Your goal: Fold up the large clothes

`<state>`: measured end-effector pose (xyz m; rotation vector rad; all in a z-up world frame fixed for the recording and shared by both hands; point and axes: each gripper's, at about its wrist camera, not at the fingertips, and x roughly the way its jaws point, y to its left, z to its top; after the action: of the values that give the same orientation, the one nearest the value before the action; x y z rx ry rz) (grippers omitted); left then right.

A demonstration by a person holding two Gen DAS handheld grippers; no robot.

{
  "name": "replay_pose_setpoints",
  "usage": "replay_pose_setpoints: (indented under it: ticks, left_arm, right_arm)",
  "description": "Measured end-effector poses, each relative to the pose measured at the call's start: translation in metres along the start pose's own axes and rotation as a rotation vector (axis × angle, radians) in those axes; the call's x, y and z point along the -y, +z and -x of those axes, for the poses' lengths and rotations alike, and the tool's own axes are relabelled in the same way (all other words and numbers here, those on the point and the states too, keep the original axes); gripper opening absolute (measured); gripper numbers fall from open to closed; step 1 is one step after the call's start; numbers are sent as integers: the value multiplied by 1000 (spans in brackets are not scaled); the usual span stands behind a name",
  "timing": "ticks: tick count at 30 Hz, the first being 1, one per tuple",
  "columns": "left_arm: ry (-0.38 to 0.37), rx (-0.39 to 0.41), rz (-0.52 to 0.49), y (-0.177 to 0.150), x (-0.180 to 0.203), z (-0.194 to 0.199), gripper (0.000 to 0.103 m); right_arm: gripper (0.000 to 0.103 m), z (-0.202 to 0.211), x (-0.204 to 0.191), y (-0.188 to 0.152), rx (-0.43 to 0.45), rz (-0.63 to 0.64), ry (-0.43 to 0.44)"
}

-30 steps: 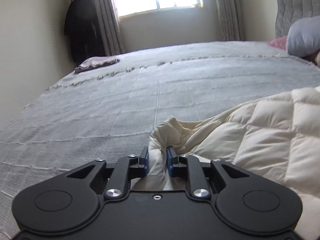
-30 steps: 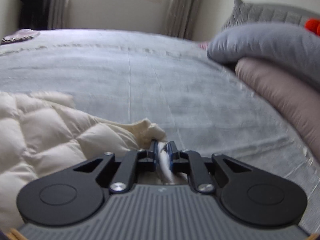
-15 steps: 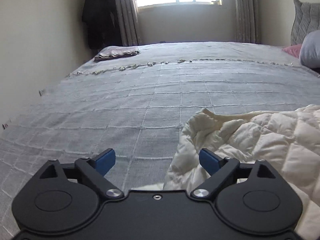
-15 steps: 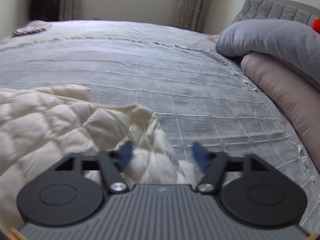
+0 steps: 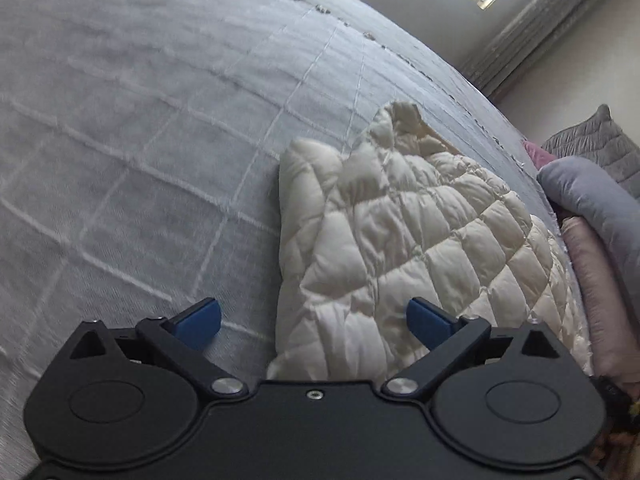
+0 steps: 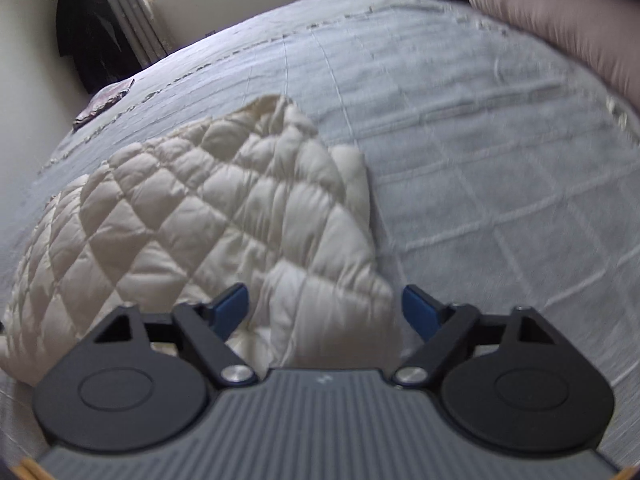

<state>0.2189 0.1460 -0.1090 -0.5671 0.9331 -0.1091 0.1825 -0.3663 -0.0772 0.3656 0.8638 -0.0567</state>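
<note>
A cream quilted puffer jacket [image 5: 400, 240] lies flat in a folded heap on the grey checked bedspread [image 5: 140, 140]. My left gripper [image 5: 314, 322] hangs above its near left edge, open wide, with blue pads clear of the fabric. In the right wrist view the same jacket [image 6: 200, 220] spreads to the left. My right gripper [image 6: 326, 310] is over its near right corner with the jaws closing. The corner lies below and between the fingers, but the pads do not press on it.
A grey pillow [image 5: 592, 200] and a pink pillow [image 5: 600, 300] are stacked at the head of the bed, right of the jacket. A small folded cloth [image 6: 100, 106] rests at the far corner. Dark clothes [image 6: 88, 40] hang by the window.
Both grippers were shut on cream fabric a second ago. They let go, opened, drew back and tipped down, and more of the jacket shows lying on the bed.
</note>
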Motion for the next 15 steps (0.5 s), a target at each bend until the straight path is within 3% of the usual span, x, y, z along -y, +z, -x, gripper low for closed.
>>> replay_pose_setpoints:
  ticks: [1, 2, 4, 5, 7, 9, 15]
  left_arm:
    - [-2, 22, -4, -6, 1, -1, 98]
    - [2, 38, -30, -10, 5, -2, 96]
    - [-34, 54, -46, -18, 13, -2, 58]
    - [-43, 55, -12, -21, 15, -2, 57]
    - [-6, 87, -20, -25, 23, 1, 40]
    - [11, 119, -35, -27, 30, 11, 30]
    - [18, 181, -78, -33, 36, 61, 27]
  right_arm:
    - [61, -3, 2, -4, -6, -28, 22]
    - [51, -3, 1, -8, 12, -42, 17]
    - [39, 0, -1, -13, 40, -52, 18]
    - [33, 4, -2, -15, 54, -57, 20]
    - [29, 15, -6, -17, 78, -35, 20]
    - [27, 29, -14, -19, 95, -1, 11]
    - [27, 78, -24, -34, 103, 20, 48]
